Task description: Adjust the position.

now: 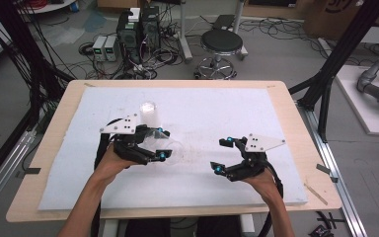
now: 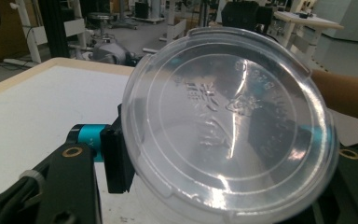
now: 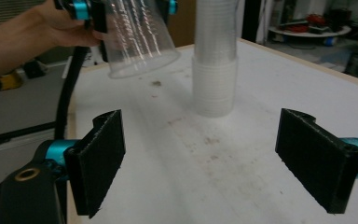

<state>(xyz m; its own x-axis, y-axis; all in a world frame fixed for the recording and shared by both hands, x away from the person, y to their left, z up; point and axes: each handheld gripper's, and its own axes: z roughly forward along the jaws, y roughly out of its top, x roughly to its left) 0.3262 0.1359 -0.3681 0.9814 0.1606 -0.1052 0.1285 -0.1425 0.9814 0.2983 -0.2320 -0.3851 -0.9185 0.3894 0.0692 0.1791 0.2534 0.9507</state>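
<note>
While left hand-held gripper (image 1: 161,143) clamps 1 clear cup (image 1: 170,148), right (image 1: 223,154) gapes.

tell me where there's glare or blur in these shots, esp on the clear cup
Left gripper view: bright glare streaks cross the clear cup, whose embossed base marks read soft, and the room behind is hazy. Right gripper view: the cup is slightly smeared, the stack of cups looks milky, the jaws sharp. High view: even light, soft shadows, the cup nearly vanishes against the white mat.
</note>
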